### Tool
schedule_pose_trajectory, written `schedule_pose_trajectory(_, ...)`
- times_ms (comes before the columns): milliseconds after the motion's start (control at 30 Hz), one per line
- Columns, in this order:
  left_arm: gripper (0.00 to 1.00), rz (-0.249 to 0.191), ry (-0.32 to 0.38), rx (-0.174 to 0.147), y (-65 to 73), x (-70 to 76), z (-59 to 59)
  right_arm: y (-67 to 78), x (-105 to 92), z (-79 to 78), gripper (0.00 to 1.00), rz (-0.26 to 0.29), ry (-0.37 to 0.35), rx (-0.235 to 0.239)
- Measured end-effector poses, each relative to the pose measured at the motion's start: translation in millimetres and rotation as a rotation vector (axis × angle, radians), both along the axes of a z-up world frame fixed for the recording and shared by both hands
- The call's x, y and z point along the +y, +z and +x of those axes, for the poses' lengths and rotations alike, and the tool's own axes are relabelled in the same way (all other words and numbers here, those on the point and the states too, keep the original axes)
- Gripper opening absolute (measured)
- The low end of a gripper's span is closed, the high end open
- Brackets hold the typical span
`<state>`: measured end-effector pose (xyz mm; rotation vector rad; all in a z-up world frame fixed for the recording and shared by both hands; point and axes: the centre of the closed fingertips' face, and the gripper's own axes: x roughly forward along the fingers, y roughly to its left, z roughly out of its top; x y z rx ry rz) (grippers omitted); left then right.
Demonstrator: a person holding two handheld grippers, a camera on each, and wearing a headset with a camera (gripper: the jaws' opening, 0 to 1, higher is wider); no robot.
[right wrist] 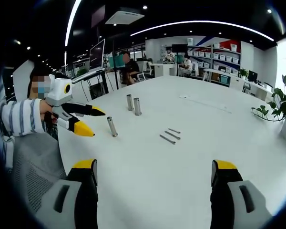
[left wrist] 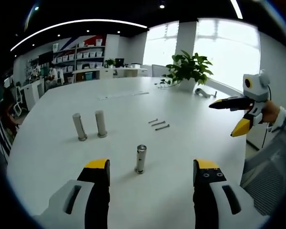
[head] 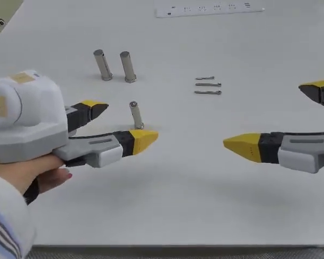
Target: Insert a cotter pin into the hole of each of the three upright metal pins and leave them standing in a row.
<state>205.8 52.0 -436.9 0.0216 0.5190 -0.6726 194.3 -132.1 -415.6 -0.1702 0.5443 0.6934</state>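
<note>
Cotter pins (head: 208, 84), three thin silvery metal ones, lie loose in a short stack on the white bench (head: 167, 205) in the head view, to the right of the lone grey cylindrical steel pin (head: 136, 115), well apart from it. That lone pin stands upright, its hole bare. Beyond it and to its left stands a pair of grey steel pins (head: 115, 66) of the same kind, side by side and leaning a little. The grey, black and yellow-tipped left hand-held gripper (head: 130, 121), held by a hand (head: 27, 172), has its jaws spread wide on either side of the lone pin, touching nothing. The matching right hand-held gripper (head: 262, 115) hangs far to the lone pin's right, jaws wide apart and empty. A white power strip (head: 208, 9) lies far beyond the lone pin.

From the left gripper view, the lone pin (left wrist: 141, 159) stands just ahead of the left hand-held gripper (left wrist: 152, 164), between its parted jaws (clear of both). The pair (left wrist: 89, 125) is behind it to the left, the cotter pins (left wrist: 158, 124) behind it to the right, and the right hand-held gripper (left wrist: 222, 120) further right, agape.

From the right gripper view, the right hand-held gripper (right wrist: 155, 167) gapes, well short of the lone pin (right wrist: 112, 126). The left hand-held gripper (right wrist: 98, 123) sits just beside that pin, with the cotter pins (right wrist: 170, 135) on its other side.
</note>
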Motion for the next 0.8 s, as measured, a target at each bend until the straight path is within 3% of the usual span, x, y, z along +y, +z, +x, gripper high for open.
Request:
schedule_pose_trajectory(133,0.69,-0.014,0.044,0.012,-1.8,9.1,-0.2,1.4,1.6,0.9,0.98,-0.006,0.009,0.002)
schedule_pose_trajectory(267,0.73,-0.065,0.047,0.009,3.5,7.5,-3.2,3.7,3.8,2.4,0.98,-0.013,0.02,-0.002)
schedule_pose_trajectory(367,0.86,-0.135,0.037,0.019,9.4,0.8,-6.4,6.2,5.5,4.7,0.98,-0.016,0.026,-0.004)
schedule_pose_trajectory(433,0.97,-0.149,0.01,-0.002,15.2,-4.5,-9.6,7.5,6.4,7.0,0.98,-0.019,0.032,-0.004)
schedule_pose_trajectory(533,0.99,-0.133,-0.026,-0.026,21.0,-10.4,-15.4,10.4,5.6,12.2,0.98,-0.048,0.039,-0.011)
schedule_pose_trajectory(800,0.99,-0.101,-0.043,-0.013,14.5,-9.8,-21.7,17.7,14.3,24.3,0.98,-0.07,0.07,-0.013)
